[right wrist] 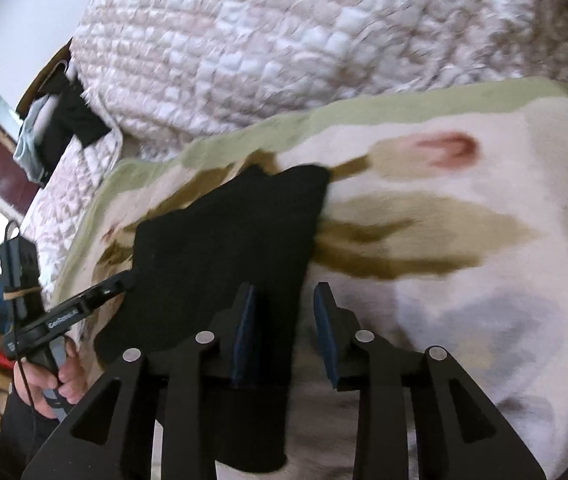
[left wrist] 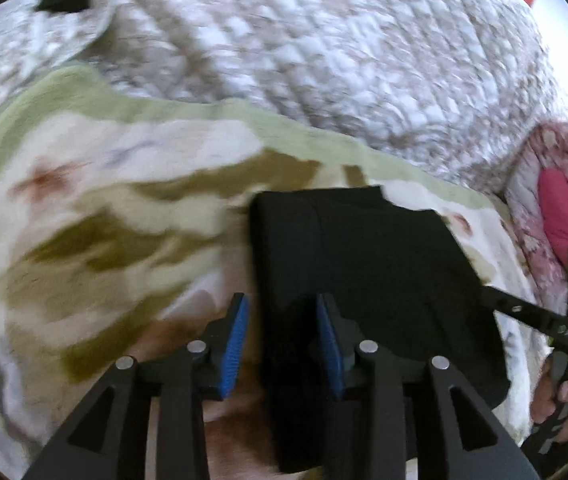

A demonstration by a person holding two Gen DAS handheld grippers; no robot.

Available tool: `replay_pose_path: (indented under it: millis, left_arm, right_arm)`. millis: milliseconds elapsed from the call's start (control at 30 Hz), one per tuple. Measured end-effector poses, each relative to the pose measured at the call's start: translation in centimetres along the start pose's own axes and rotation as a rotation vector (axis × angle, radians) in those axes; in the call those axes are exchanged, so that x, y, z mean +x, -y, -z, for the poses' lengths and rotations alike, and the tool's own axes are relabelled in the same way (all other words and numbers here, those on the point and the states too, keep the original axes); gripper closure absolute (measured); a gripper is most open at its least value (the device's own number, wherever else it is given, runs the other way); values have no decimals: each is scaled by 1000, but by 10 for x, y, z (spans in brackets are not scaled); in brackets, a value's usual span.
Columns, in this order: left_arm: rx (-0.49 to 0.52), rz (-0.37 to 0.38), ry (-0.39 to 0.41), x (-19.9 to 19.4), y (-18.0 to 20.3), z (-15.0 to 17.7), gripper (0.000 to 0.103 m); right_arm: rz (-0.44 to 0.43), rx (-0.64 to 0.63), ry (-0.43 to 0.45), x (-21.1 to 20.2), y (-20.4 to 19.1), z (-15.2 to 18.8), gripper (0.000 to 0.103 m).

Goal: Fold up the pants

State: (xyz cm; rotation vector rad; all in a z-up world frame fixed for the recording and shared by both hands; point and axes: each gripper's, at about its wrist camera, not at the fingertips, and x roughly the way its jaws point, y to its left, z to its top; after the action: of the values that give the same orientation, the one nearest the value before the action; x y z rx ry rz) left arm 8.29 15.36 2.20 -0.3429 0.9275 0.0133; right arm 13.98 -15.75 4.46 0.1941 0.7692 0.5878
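From the left wrist view, the left tool (left wrist: 282,332) stands with its blue pads parted, straddling the left edge of the black pants (left wrist: 364,264); the cloth lies between the pads but neither visibly presses it, so the tool reads as released. The pants lie as a compact, already doubled rectangle on the flowered blanket (left wrist: 104,208) that covers the bed, near its green border, with the quilted coverlet (left wrist: 324,48) beyond. The right tool (left wrist: 540,316) reaches in at the pants' right edge, a hand (left wrist: 564,404) on its grip. From the right wrist view, the right tool (right wrist: 286,332) also has parted pads over the right edge of the pants (right wrist: 224,248), with cloth running under its left pad and no clamp visible. The left tool (right wrist: 96,296) sits at the far edge. The fabric looks soft, light and limp, likely to sag and slide on the plush blanket, so it is best taken at corners or folded edges, pinching all layers together.
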Motion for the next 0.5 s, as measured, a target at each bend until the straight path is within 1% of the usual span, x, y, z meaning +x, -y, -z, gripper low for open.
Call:
replay_pose_path:
  millis: [67,133,200,300,400,467,500]
  left_arm:
    - [-31,-9,20,-10,-9,2,65]
    - [-37,-5,47,-22,-9,3,65]
    - [-26,14,74,-33,-1,4,65]
    - [20,55,113,-51,21,15,65]
    - [76,85,110,-57,42,34,65]
    - [122,74,85,-49,52,49,65]
    - [136,61,67,-43,55,54,65]
  right_arm:
    - [20,-29,28,-11,-7,1,72]
    - [26,-79,50,-18,-23,4,72]
    - [35,-144,64,-21,-40,13,72]
    - [56,-243,51,-16,-62,34,72]
    - [88,-303,4,-1,-68,55,73]
    - [127,-335,-22,11,-64,64,74]
    - [131,-348,-27,16,-61,68,74]
